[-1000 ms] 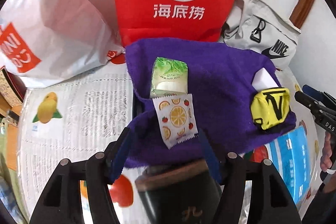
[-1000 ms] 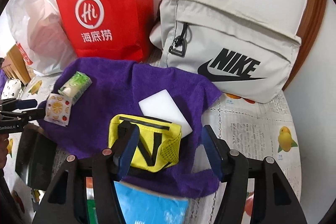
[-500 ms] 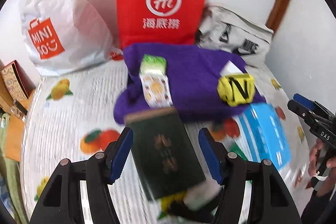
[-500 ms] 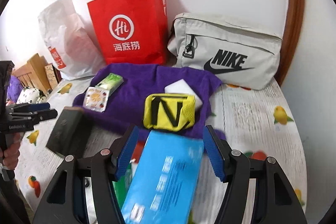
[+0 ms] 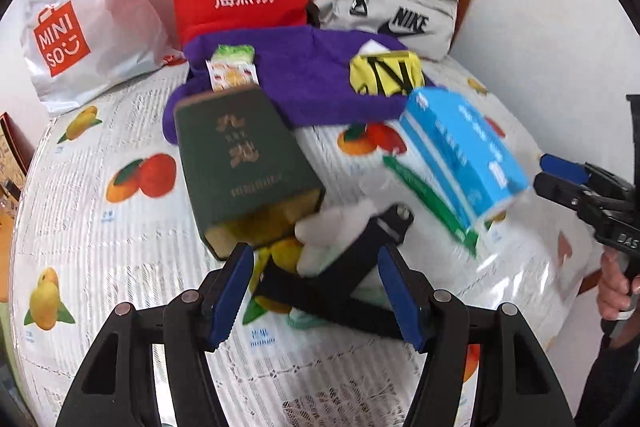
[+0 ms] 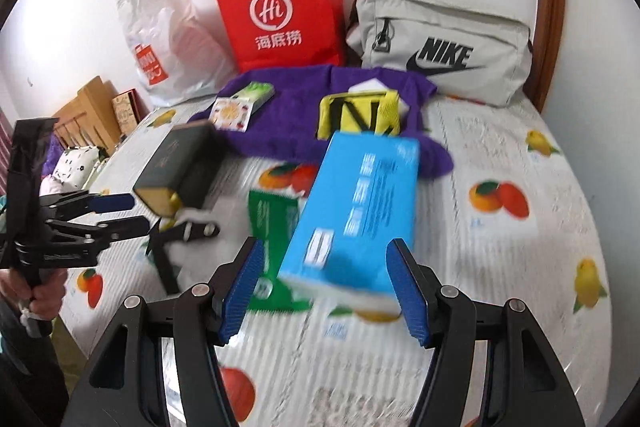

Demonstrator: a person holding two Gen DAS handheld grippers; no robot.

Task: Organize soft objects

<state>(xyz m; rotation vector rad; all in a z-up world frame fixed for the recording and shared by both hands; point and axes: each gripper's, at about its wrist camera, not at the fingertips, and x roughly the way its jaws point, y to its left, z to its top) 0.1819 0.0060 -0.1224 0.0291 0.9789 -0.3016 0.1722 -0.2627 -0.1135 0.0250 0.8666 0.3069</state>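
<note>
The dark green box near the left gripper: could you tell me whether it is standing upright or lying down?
Lying down. The dark green box rests on a broad face on the fruit-print cloth, lettering facing up, one end toward the camera.

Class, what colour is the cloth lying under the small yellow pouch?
Purple. The cloth under the yellow pouch shows best in the right wrist view.

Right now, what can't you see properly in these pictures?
- Yellow and white soft things, left wrist view: blurred, partly behind the dark green box and a black strap.
- Green packet, right wrist view: mostly under the blue box.
- White block, right wrist view: mostly behind the yellow pouch.
</note>
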